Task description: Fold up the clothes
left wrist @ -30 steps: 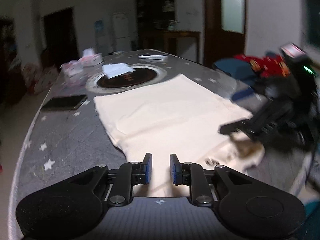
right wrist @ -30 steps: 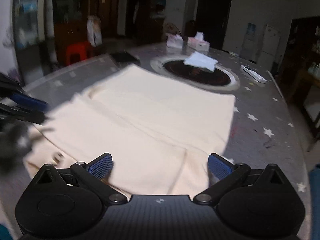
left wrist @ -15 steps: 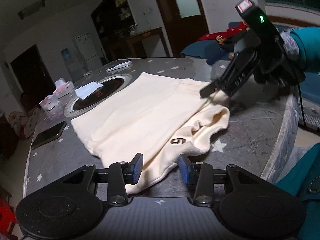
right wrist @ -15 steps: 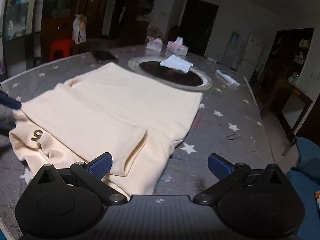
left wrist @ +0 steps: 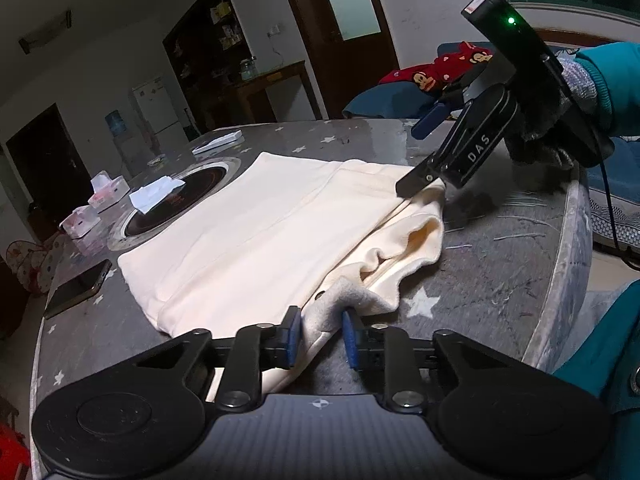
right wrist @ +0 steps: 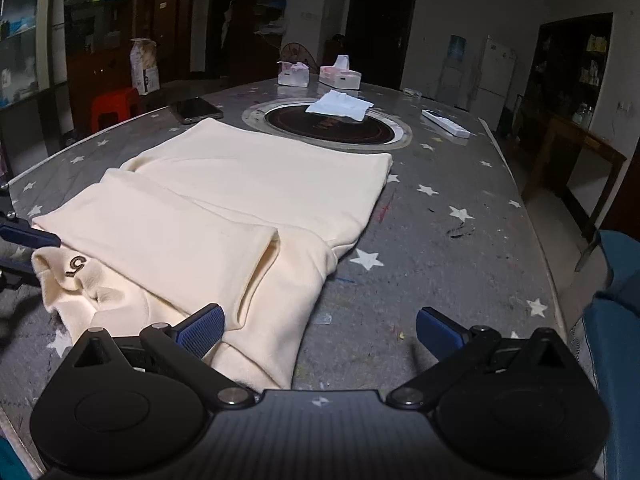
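The cream garment (left wrist: 256,236) lies partly folded on the star-patterned desk (left wrist: 500,280), its far edge near the round inset burner (right wrist: 328,124), its bunched near end toward you with a small "5" badge (right wrist: 76,266) showing on a rolled hem. You have the left tongs (left wrist: 318,338) at that near hem: the jaws have just been closing, and a grey-lined fold of the fabric now stands between the blue pads (left wrist: 294,334), seemingly pinched, likely so you can lift this end for the next fold. The right tongs (right wrist: 318,330) hang spread wide over the opposite near corner; one pad sits above the cloth, the other above bare desk, gripping nothing. In the left view they hover at the garment's far corner, probably ready to take it so both corners rise together. Beyond the garment sit a phone (right wrist: 196,110), a white cloth (right wrist: 340,105) on the burner and 2 tissue boxes (right wrist: 320,74), well clear of the work.
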Motion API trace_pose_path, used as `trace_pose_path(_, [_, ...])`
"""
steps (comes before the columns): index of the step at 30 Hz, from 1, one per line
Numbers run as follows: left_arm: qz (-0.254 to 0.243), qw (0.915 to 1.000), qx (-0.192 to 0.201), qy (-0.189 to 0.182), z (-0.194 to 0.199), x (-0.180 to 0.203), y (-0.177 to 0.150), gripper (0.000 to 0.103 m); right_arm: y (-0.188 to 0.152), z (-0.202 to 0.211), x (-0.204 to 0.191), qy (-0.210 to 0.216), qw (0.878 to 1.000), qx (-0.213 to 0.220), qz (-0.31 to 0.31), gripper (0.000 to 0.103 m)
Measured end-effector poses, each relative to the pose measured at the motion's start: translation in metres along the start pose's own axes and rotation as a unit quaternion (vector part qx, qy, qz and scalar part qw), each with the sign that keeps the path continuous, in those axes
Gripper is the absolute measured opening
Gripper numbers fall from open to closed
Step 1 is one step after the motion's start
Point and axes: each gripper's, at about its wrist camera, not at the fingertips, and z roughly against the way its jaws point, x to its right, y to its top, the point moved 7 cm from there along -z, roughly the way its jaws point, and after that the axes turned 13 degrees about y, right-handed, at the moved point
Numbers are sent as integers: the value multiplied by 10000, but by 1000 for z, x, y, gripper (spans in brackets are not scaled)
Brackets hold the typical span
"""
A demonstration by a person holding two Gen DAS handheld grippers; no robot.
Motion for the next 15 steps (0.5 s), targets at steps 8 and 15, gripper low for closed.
trace_pose_path(8, [531,9986,48,10,-4,-18,13,11,6,21,-39,122,9892,46,1461,103])
trace_pose_path(15, [927,9957,-4,-9,-17,-38,25,11,-7,17,-84,641,9673,-241,2444,89])
